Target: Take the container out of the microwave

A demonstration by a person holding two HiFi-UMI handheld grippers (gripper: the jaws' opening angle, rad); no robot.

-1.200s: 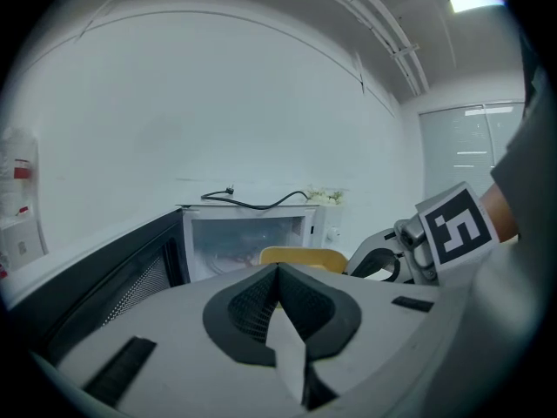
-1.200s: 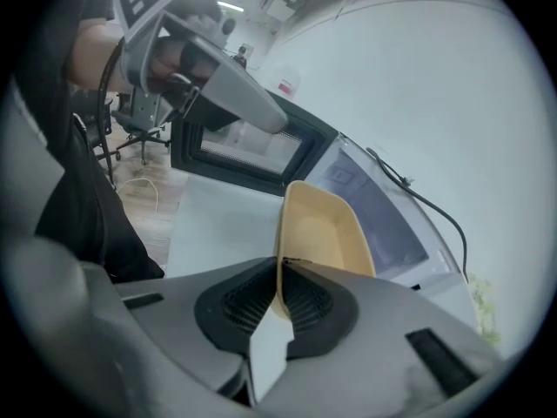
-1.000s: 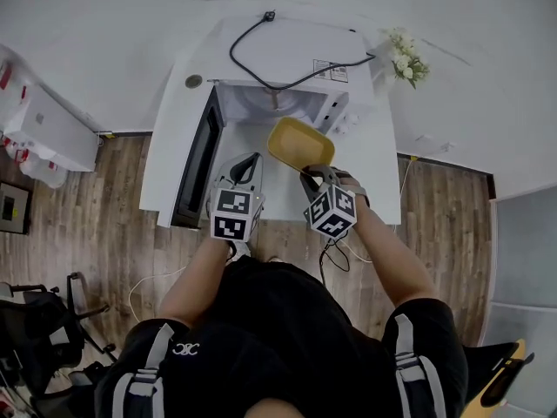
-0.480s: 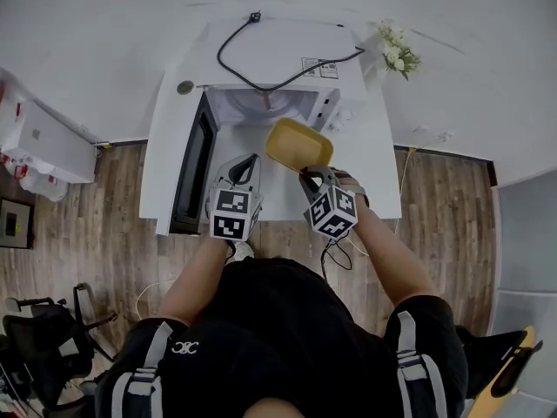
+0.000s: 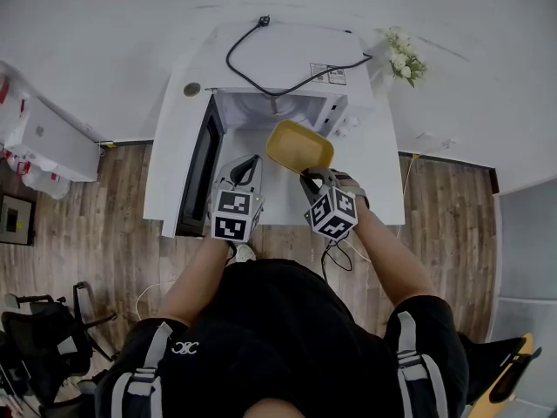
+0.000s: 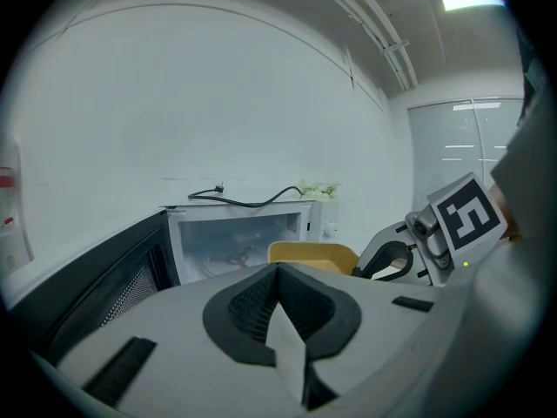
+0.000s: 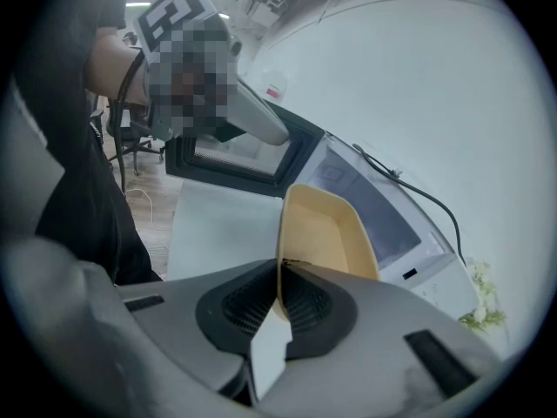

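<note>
My right gripper (image 5: 312, 178) is clamped on the near rim of the yellow container (image 5: 298, 144). The container is outside the microwave (image 5: 287, 59), over the white table (image 5: 380, 190) just in front of the open cavity. My left gripper (image 5: 247, 171) is closed on nothing, beside the open door (image 5: 198, 165).

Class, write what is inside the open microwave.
The microwave cavity holds no container; the yellow container hangs outside in the right tool. The cavity floor's front is hidden.

White wall (image 5: 104, 24), wood-plank floor (image 5: 96, 225) — white table (image 5: 387, 172), black chair (image 5: 30, 336) at left.
</note>
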